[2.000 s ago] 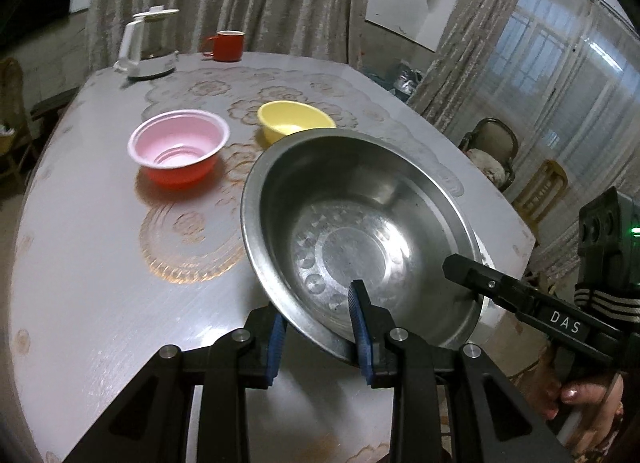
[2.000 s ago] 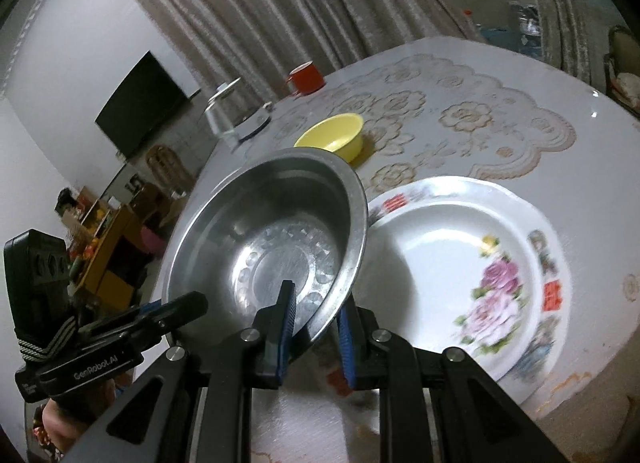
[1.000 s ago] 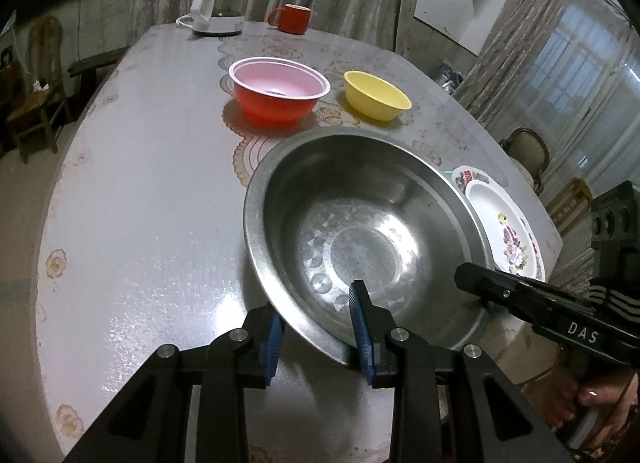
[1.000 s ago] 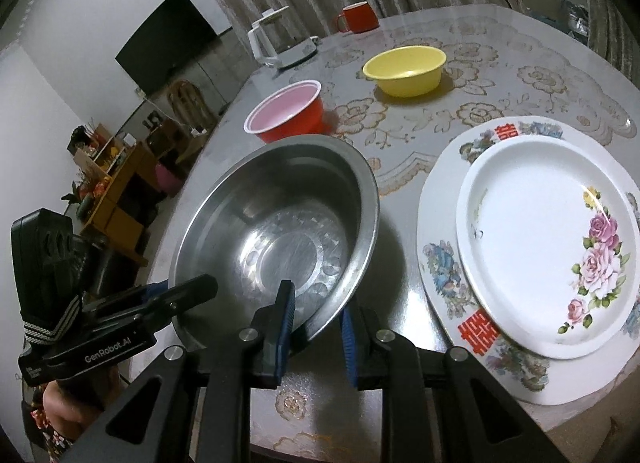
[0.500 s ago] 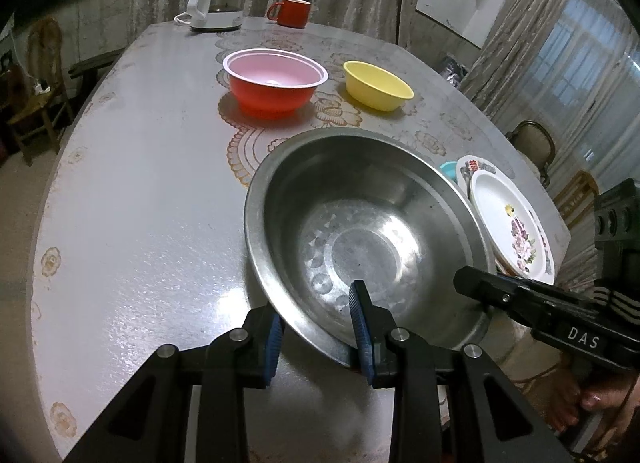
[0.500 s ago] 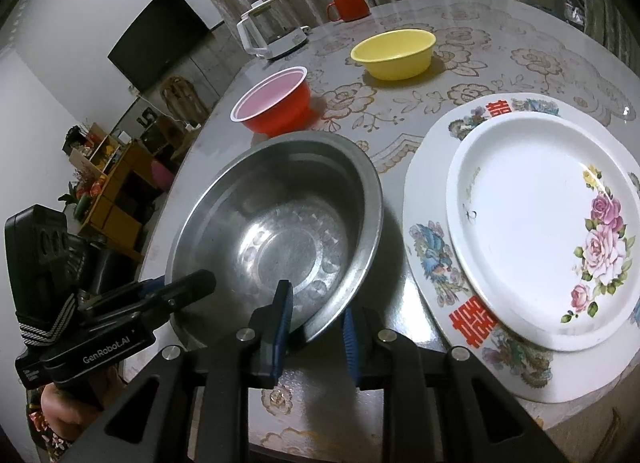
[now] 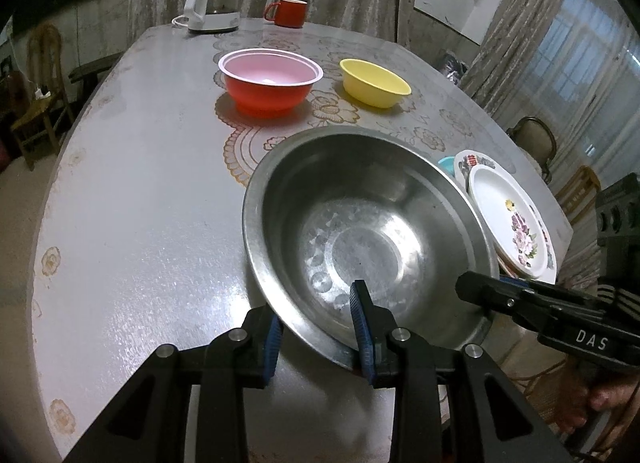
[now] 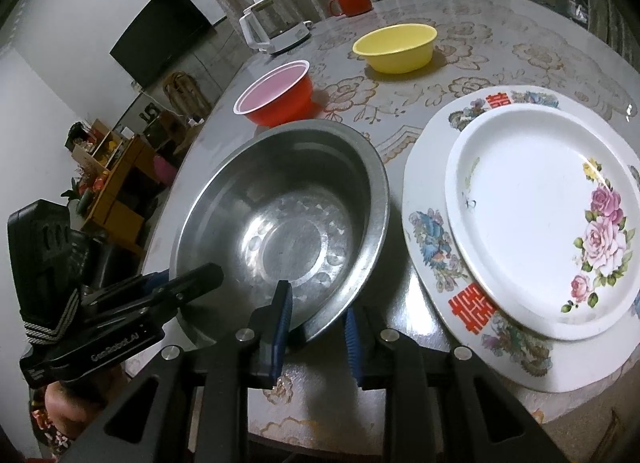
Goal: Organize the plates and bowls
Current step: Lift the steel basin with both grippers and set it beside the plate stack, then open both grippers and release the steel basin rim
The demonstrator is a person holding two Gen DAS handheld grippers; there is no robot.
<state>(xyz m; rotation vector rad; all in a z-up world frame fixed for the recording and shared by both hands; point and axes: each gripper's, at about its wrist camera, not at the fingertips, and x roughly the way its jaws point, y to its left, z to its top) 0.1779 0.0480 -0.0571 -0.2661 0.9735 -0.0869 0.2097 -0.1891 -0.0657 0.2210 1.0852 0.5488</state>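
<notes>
I have both tongs, left (image 7: 318, 329) and right (image 8: 316, 323), clamped on the steel bowl's (image 7: 360, 231) near rim, stacked plates (image 8: 532, 223) just right of it

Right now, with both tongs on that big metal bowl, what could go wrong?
The steel bowl is pinched only at its near rim by the left tongs and right tongs, so it could tip or slip out. It sits right beside the stacked flowered plates, which lie at the table edge; a sideways swing might knock them off.
</notes>
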